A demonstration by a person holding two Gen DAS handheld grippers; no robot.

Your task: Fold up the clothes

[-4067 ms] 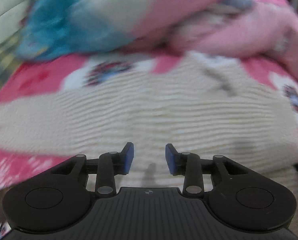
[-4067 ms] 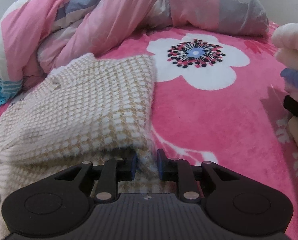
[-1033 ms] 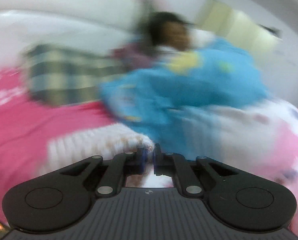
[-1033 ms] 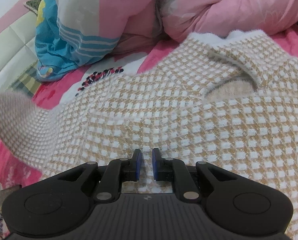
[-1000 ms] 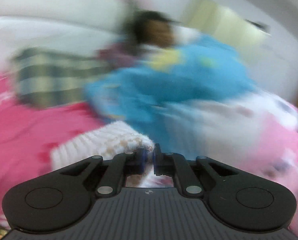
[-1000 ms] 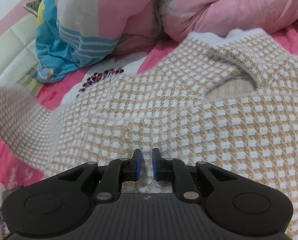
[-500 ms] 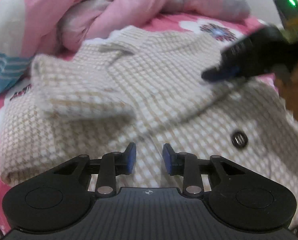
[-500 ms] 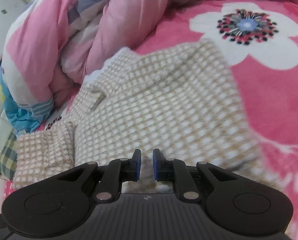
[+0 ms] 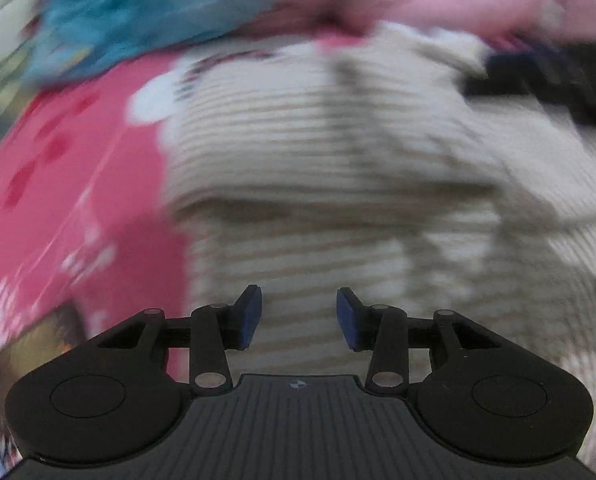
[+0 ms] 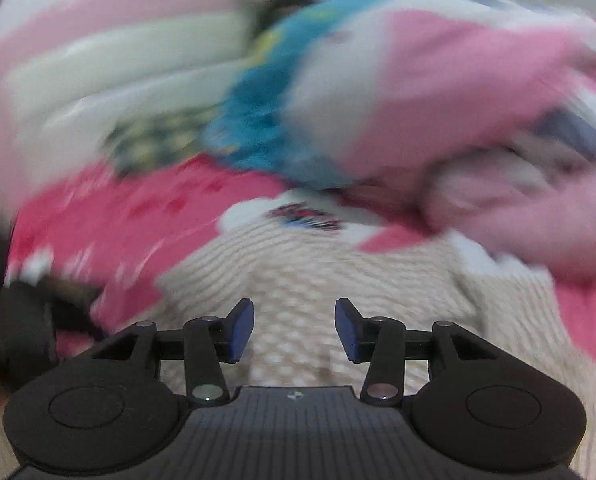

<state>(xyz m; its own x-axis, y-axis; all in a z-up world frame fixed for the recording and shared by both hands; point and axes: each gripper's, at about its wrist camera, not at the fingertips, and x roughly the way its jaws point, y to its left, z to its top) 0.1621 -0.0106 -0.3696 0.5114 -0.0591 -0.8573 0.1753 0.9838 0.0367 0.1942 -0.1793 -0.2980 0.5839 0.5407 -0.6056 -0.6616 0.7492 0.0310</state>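
Sweater (image 9: 338,152) (knitted, beige-white checks), blurred

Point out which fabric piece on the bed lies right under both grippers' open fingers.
The beige-and-white knit sweater, flat beneath both; the blue cloth and pink quilt are heaped farther back.

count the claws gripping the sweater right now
0. The left claw is open over the checked sweater, near its left edge; the right claw is open above it too. Blur hides finer detail.
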